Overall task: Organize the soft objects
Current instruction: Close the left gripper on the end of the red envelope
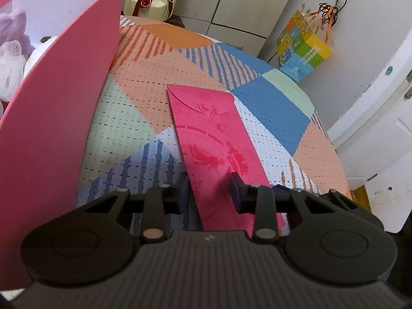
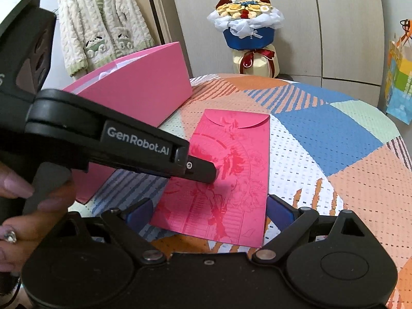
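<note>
Black left gripper [image 1: 209, 188]: points steeply down at the table, jaws narrow with a small gap. One finger [image 1: 184, 188] sits at the left edge of the envelope and the other is over its printed face. From the right wrist view its tip [image 2: 206, 172] is down on the paper. I cannot tell whether the pads actually pinch it.
Hand [image 2: 33, 206]: wrapped round the left gripper's handle, low at the left of the right wrist view.
Right gripper [image 2: 209, 212]: released, jaws wide apart. The near end of the envelope lies between the blue pads, and neither pad appears to touch it.
Envelope [image 1: 219, 139]: deep pink, printed in red, lying flat on the tablecloth with its rounded flap at the far end.
Tablecloth [image 1: 270, 103]: patchwork of orange, blue, pale green and white, with stripes.
Pink box [image 1: 51, 103]: stands just left of the envelope, white inside.
Soft things: a purple plush [image 1: 13, 25] and a white mesh puff [image 1: 10, 69] lie inside the box.
Beyond the table: a bouquet [image 2: 244, 23] in blue wrap, a fluffy cardigan [image 2: 103, 20] hanging at the left, and a colourful paper bag [image 1: 303, 49] hanging at the right.
</note>
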Motion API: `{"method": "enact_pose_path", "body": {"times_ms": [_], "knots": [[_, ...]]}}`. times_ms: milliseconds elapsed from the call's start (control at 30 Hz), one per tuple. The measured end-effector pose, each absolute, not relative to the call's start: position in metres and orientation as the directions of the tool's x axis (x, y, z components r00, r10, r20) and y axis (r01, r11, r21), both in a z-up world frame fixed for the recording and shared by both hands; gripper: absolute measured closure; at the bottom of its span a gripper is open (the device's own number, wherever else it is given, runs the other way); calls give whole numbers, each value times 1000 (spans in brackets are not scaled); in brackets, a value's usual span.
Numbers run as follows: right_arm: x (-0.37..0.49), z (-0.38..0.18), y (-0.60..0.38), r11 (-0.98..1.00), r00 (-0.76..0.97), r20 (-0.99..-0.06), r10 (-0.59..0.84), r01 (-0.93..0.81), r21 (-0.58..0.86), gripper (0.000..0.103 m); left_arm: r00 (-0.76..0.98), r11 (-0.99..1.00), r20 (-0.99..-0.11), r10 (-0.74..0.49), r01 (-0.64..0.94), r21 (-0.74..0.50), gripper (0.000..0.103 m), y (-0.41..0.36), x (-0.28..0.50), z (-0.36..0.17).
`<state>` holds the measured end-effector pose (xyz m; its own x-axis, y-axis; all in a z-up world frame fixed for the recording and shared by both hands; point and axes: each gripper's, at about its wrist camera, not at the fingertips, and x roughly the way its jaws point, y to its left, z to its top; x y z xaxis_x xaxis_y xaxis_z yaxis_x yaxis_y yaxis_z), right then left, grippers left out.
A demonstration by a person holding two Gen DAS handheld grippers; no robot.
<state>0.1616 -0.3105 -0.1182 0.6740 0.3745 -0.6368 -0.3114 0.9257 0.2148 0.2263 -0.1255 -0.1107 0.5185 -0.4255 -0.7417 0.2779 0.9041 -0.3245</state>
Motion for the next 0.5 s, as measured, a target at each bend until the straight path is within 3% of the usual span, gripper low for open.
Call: {"method": "enact_pose_path", "body": {"times_ms": [500], "knots": [[149, -101, -308, 932, 674, -643, 363, -282, 230, 6, 508, 881, -728, -460, 361, -305, 72, -121, 191, -91]]}}
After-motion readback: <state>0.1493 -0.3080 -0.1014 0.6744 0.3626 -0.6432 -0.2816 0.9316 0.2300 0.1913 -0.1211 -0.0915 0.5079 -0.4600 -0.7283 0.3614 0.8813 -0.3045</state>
